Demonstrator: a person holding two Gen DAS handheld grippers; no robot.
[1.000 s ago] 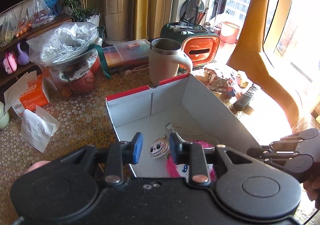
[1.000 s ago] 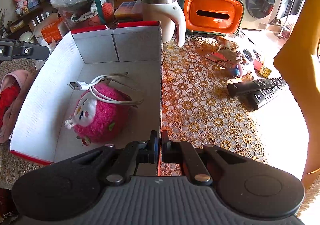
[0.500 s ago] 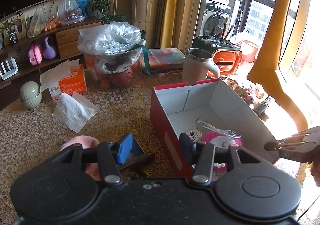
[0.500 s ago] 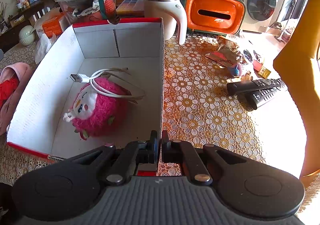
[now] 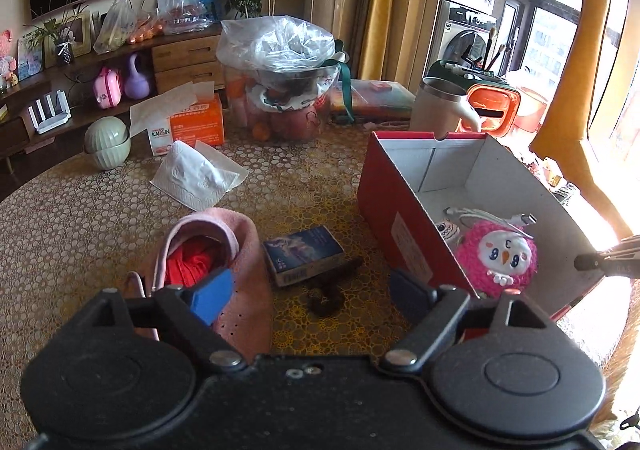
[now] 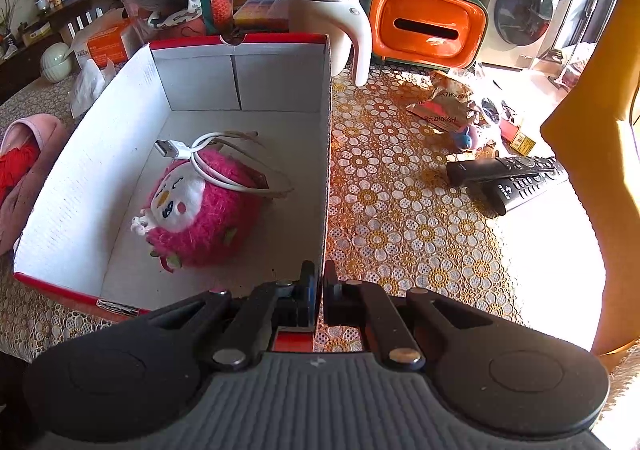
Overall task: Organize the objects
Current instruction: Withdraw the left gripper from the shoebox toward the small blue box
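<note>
Left gripper [image 5: 308, 290]: jaws opening wide, nothing between them; it hangs over the tabletop [image 5: 80, 218] just left of the box, above a small blue carton and a dark object.
Right gripper [image 6: 319, 292]: clenched on the near end of the box's right wall, one pad inside and one outside.
Box [image 6: 326, 154]: red outside, white inside, open on top, resting on the lace-patterned tabletop; in the left wrist view its red side [image 5: 400, 226] faces the camera.
Pink plush toy [image 6: 200, 210]: lies inside the box toward the near end, white face turned up.
White USB cable [image 6: 200, 154]: coiled on top of the plush, plug pointing to the box's left wall.
Small round face toy [image 5: 446, 230]: inside the box, just beside the plush, partly hidden by the wall.
Blue carton [image 5: 304, 254]: flat on the tabletop between the box and the pink slipper.
Dark object [image 5: 332, 294]: on the tabletop just in front of the carton; too dim to identify.
Pink slipper [image 5: 224, 250]: left of the carton, something red tucked inside.
Tissue [image 5: 198, 174]: crumpled sheet farther back, near an orange tissue pack [image 5: 192, 126].
Mug [image 6: 332, 22]: cream, steel-rimmed, behind the box's far right corner.
Remotes [image 6: 508, 178]: two black ones, overlapping, well to the right of the box.
</note>
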